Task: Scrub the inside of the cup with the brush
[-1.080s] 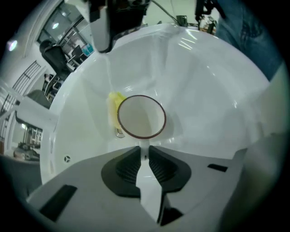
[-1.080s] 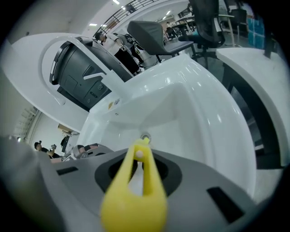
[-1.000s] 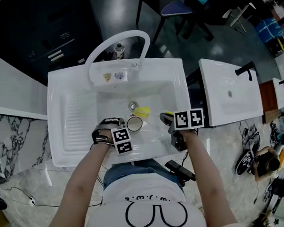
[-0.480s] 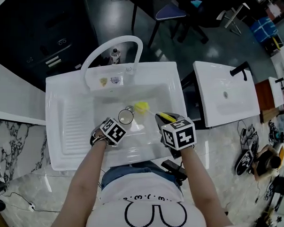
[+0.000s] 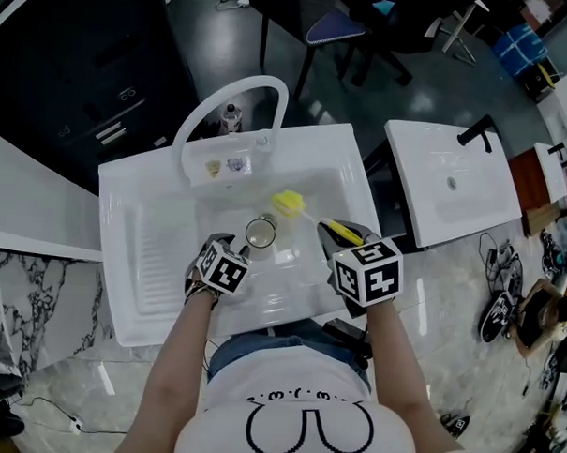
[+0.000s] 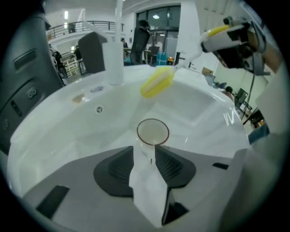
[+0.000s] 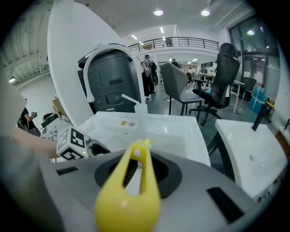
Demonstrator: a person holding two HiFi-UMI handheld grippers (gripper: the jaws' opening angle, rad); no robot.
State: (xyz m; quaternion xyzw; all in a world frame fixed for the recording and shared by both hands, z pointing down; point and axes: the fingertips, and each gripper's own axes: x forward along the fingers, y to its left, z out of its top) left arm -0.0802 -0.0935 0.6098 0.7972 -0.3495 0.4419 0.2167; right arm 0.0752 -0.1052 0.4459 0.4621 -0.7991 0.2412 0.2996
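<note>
A clear cup (image 5: 262, 232) hangs over the white sink basin (image 5: 309, 278), and my left gripper (image 5: 242, 249) is shut on it. In the left gripper view the dark pads (image 6: 118, 168) flank the cup (image 6: 152, 136) tightly; the jaws have just been opening a little with the cup still between them. My right gripper (image 5: 347, 237) is shut on the yellow brush handle (image 7: 131, 190). The yellow brush head (image 5: 286, 204) is above and to the right of the cup's mouth, clear of it, and shows again as the brush head (image 6: 157, 84) beyond the cup.
An arched white faucet (image 5: 235, 99) rises behind the basin, with a drain (image 6: 99, 109) in the floor. A ribbed drainboard (image 5: 146, 252) lies at left. A second white sink (image 5: 449, 195) stands to the right. A small bottle (image 5: 231, 118) sits behind the faucet.
The brush head has moved up and away from the cup's mouth. Both grippers have rolled and risen, the right one more, and the left cube now shows a single marker face.
</note>
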